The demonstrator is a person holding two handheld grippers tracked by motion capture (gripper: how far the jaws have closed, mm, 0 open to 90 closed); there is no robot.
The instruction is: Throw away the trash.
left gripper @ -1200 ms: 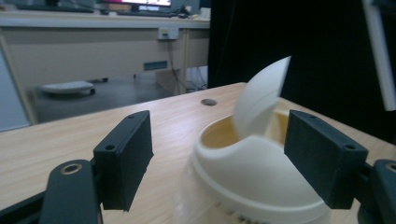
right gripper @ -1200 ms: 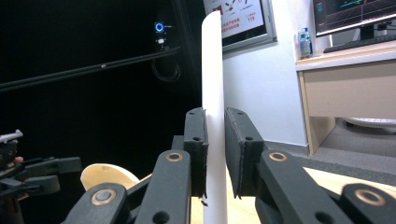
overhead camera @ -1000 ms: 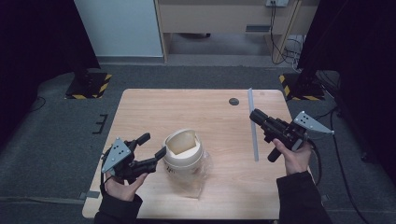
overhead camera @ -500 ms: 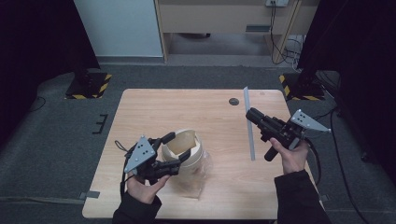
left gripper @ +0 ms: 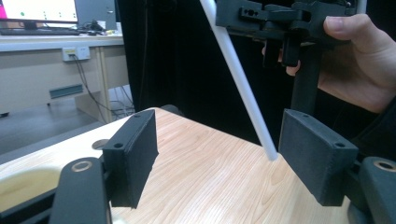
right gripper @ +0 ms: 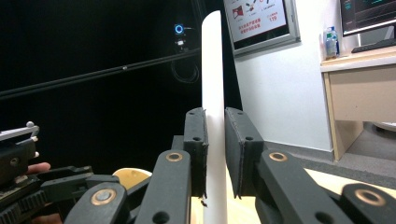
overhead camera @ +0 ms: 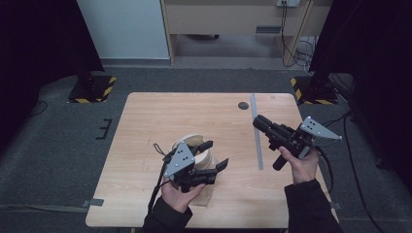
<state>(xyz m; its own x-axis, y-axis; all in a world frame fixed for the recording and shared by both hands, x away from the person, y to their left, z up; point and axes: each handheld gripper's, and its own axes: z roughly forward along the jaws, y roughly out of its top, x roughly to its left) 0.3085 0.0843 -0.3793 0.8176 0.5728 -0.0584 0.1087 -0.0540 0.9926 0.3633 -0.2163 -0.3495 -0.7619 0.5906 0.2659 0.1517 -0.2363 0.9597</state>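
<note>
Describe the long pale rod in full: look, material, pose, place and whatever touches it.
The rod is a thin, straight, smooth stick, white up close and grey from above, plastic by its look. The right gripper is shut on it, a black pad pressed to each side. In the left gripper view it slants down with its lower end on the wooden table. From above it runs along the table's right side, near a small dark disc.

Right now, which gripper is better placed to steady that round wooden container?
Left. The left gripper hangs open right at the container, jaws spread. The right gripper is across the table, jaws shut on the white rod, so it's occupied.
</note>
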